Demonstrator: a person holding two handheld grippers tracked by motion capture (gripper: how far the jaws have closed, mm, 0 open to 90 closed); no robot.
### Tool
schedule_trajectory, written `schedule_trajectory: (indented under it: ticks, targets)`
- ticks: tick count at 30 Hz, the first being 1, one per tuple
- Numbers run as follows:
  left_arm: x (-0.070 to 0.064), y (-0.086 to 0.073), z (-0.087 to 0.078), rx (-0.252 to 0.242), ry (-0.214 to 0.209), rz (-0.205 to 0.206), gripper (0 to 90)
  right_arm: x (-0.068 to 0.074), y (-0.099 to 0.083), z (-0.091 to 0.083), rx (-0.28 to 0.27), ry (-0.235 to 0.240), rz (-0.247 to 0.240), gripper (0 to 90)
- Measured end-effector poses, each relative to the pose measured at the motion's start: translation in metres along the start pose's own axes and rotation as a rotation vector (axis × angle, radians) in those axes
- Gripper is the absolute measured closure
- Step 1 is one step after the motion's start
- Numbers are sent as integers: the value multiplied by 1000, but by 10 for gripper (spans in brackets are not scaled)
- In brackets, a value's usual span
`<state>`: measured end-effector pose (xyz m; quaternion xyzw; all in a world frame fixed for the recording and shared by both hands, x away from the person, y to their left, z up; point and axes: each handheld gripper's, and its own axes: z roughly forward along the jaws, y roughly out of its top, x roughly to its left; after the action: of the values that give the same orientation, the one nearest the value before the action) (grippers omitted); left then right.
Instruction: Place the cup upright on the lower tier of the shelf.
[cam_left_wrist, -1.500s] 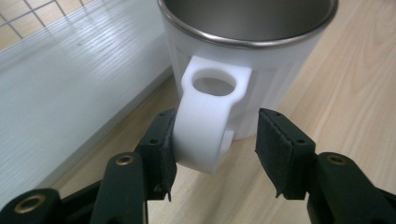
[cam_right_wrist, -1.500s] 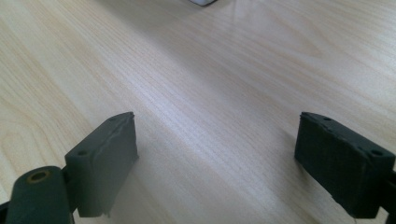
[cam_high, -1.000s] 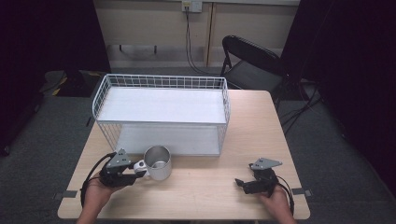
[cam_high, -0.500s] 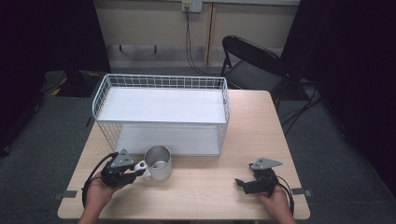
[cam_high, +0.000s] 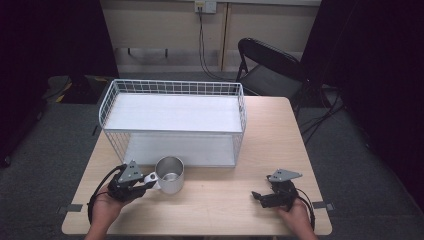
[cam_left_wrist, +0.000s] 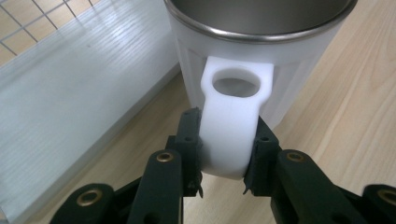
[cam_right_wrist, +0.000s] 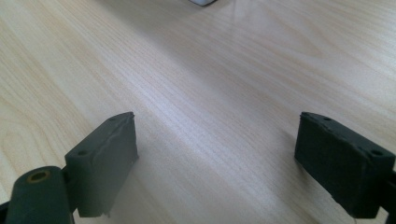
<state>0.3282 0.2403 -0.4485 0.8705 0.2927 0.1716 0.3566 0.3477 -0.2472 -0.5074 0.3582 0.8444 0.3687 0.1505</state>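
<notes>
A white mug (cam_high: 170, 174) with a steel rim stands upright on the wooden table (cam_high: 220, 200), just in front of the wire rack. My left gripper (cam_high: 148, 182) is shut on the mug's white handle (cam_left_wrist: 229, 123), one black jaw on each side of it. In the left gripper view the mug (cam_left_wrist: 261, 42) stands close ahead. My right gripper (cam_high: 256, 196) rests low at the table's front right, open, with bare wood between its fingers (cam_right_wrist: 107, 154). A hand holds each gripper from the near edge.
A white wire rack (cam_high: 172, 120) with a white upper shelf and a lower white board stands across the back half of the table. A black folding chair (cam_high: 272, 67) stands behind the table's far right corner. Bare wood lies between the two grippers.
</notes>
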Motion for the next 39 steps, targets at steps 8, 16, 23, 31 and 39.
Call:
schedule_trajectory:
  ticks: [8, 16, 23, 31, 39]
  targets:
    - [2, -6, 0, -1, -31, -27, 712, 0, 0, 0, 0, 0, 0, 121]
    - [2, -3, 5, -6, -44, -11, 625, 0, 0, 0, 0, 0, 0, 121]
    - [3, -1, 6, 14, -82, -7, 714, 0, 0, 0, 0, 0, 1, 121]
    - [3, -1, 3, 5, -40, -44, 718, 0, 0, 0, 0, 0, 1, 121]
    - [7, -3, 0, -19, -16, -87, 718, 0, 0, 0, 0, 0, 1, 121]
